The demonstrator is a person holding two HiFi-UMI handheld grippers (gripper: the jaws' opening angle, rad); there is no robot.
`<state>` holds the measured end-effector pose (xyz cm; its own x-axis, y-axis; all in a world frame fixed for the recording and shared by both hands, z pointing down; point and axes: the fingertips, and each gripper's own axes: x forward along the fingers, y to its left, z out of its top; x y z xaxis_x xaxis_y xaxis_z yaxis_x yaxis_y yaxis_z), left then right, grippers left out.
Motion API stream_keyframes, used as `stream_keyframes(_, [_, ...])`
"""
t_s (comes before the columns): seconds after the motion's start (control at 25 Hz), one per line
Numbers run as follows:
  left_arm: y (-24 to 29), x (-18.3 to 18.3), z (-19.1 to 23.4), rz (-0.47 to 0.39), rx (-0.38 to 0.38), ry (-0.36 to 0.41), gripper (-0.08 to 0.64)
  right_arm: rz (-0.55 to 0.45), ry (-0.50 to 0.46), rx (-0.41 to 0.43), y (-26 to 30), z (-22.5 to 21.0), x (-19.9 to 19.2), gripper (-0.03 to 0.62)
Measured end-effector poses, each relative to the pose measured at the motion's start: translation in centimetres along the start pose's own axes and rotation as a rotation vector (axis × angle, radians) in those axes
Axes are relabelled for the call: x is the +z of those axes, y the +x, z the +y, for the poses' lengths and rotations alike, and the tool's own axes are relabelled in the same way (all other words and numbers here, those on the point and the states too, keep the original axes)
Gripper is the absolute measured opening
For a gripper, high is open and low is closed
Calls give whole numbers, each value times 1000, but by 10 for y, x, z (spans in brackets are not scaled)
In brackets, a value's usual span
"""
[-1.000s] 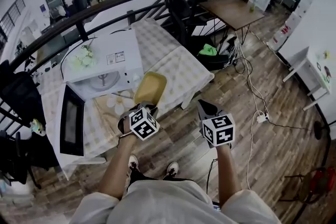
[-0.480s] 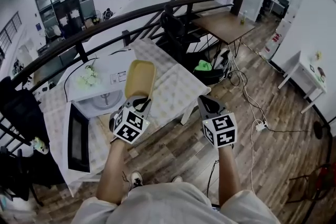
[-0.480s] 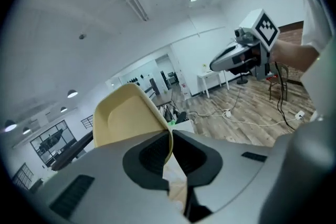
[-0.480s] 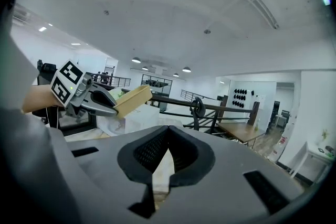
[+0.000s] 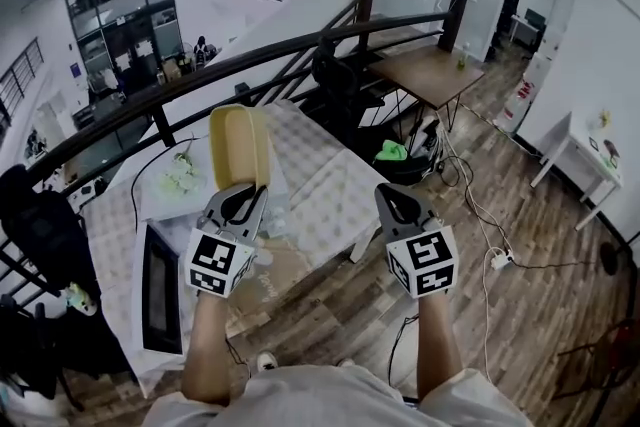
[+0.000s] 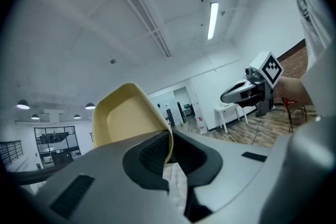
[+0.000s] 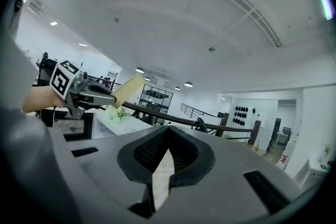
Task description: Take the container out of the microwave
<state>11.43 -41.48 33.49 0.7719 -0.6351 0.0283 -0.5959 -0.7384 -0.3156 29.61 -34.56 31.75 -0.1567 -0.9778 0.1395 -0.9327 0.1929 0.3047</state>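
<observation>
A shallow yellow container (image 5: 238,147) stands on edge in the air, its rim clamped by my left gripper (image 5: 243,193). In the left gripper view the container (image 6: 128,123) rises from between the jaws of that gripper (image 6: 169,150), hollow side toward the camera. The white microwave (image 5: 160,205) sits below on the table, with its dark door (image 5: 160,290) swung open. My right gripper (image 5: 393,200) hangs beside the left at about the same height. In its own view the right gripper (image 7: 167,136) has its tips together and nothing between them.
A checked tablecloth covers the table (image 5: 330,185). A bunch of pale flowers (image 5: 183,177) lies on the microwave's top. A dark curved railing (image 5: 300,45) runs behind the table, a wooden desk (image 5: 430,70) stands beyond it, and cables (image 5: 485,215) trail over the wood floor at the right.
Both grippers have risen. The container went up with the left gripper, from low over the table to in front of the microwave's top, and tipped up onto its edge.
</observation>
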Motion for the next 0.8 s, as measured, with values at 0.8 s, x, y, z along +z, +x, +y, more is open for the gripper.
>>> stream_keyframes(0.8, [-12, 10, 64, -67, 117, -35, 35, -44, -56, 91, 53, 21, 37, 11])
